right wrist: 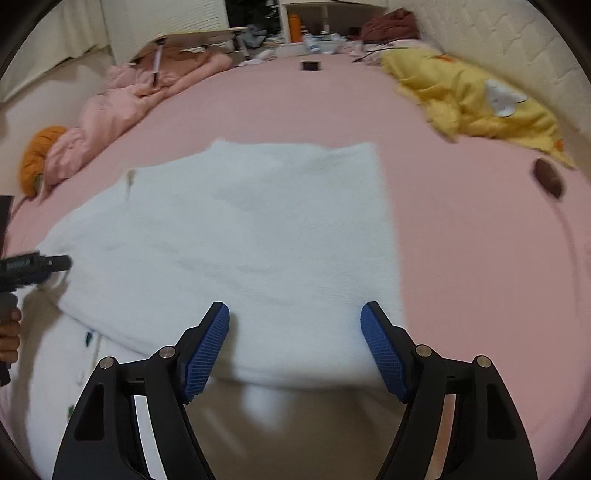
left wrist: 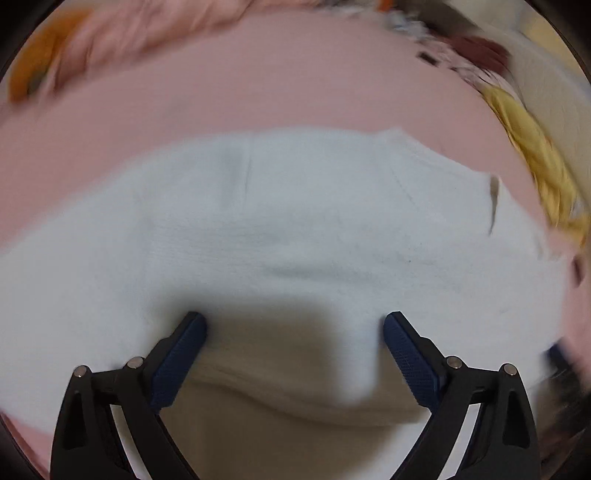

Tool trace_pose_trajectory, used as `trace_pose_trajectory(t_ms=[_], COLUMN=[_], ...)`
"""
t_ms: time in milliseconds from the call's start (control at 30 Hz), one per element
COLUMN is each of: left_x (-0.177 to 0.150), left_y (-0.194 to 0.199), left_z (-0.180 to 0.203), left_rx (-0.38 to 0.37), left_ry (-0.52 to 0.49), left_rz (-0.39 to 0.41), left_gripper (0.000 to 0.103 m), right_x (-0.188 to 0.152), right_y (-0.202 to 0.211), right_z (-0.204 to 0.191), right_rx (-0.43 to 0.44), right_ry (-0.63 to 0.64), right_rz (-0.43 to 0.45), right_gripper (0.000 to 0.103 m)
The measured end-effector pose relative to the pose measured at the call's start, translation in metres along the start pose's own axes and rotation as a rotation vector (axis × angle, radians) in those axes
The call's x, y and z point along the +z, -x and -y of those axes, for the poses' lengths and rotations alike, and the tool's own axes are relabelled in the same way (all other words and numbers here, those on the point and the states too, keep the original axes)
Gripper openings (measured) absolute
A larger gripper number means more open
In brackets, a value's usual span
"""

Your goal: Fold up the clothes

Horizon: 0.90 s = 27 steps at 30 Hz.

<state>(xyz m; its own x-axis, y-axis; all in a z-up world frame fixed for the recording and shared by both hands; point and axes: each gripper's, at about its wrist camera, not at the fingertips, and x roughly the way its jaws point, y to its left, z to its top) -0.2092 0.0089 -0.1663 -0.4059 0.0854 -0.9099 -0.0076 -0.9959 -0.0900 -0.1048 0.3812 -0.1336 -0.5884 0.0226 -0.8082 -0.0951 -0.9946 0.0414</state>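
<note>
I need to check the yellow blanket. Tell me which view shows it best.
The right wrist view: the yellow blanket lies fairly sharp and nearly whole on the pink bed sheet, white patch visible. The left wrist view catches only a blurred yellow strip at the right edge.

White garment (right wrist: 240, 229) on pink bedsheet (right wrist: 461, 240)

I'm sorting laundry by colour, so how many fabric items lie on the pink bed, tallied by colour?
White: 1, the white garment between the open grippers
Yellow: 1, the yellow blanket
Pink: 1, the pink bundle
Orange: 1, the orange item
Maroon: 1, the maroon heap
Total: 5
</note>
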Motion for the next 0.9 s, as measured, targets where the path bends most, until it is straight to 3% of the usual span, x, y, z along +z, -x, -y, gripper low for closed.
trace_pose_trajectory(t_ms=[67, 200, 233, 300, 400, 500, 567, 700, 900], left_x=[0.001, 0.004, 0.005, 0.004, 0.003, 0.008, 0.012, 0.009, -0.042], left_y=[0.009, 0.021, 0.013, 0.001, -0.006, -0.001, 0.007, 0.062, 0.145], left_z=[0.001, 0.010, 0.010, -0.002, -0.015, -0.022, -0.025, -0.032, -0.023], left_rx=[0.027, 0.044, 0.090, 0.095, 0.115, 0.106, 0.113, 0.075, 0.082], left_ry=[0.000, -0.026, -0.035, -0.006, 0.017, 0.053, 0.075, 0.123, 0.037], left_rz=[0.023, 0.075, 0.052, 0.033, 0.017, -0.022, -0.034, 0.033, 0.040], left_gripper=[0.097, 0.097, 0.097, 0.099, 0.103, 0.103, 0.097, 0.096, 0.096], right_x=[0.013, 0.055, 0.063, 0.075, 0.075, 0.087, 0.093, 0.101, 0.053], right_y=[0.011, 0.002, -0.008, -0.038, -0.085, -0.084, -0.053, 0.023, 0.114], right_z=[0.006, -0.017, -0.027, -0.038, -0.018, -0.008, -0.014, -0.030, -0.076], right_rx=[-0.075, 0.083, 0.091, 0.070, 0.075, 0.032, -0.021, -0.080, -0.113], right_ry=[-0.056, -0.046, -0.011, 0.037, -0.044, -0.107, -0.120, -0.113, 0.044], right_rz=[0.051, 0.123, 0.121, 0.080, -0.020, -0.015, 0.031, 0.152, 0.118], right_gripper=[0.075, 0.075, 0.075, 0.075, 0.074, 0.073, 0.073, 0.075, 0.075])
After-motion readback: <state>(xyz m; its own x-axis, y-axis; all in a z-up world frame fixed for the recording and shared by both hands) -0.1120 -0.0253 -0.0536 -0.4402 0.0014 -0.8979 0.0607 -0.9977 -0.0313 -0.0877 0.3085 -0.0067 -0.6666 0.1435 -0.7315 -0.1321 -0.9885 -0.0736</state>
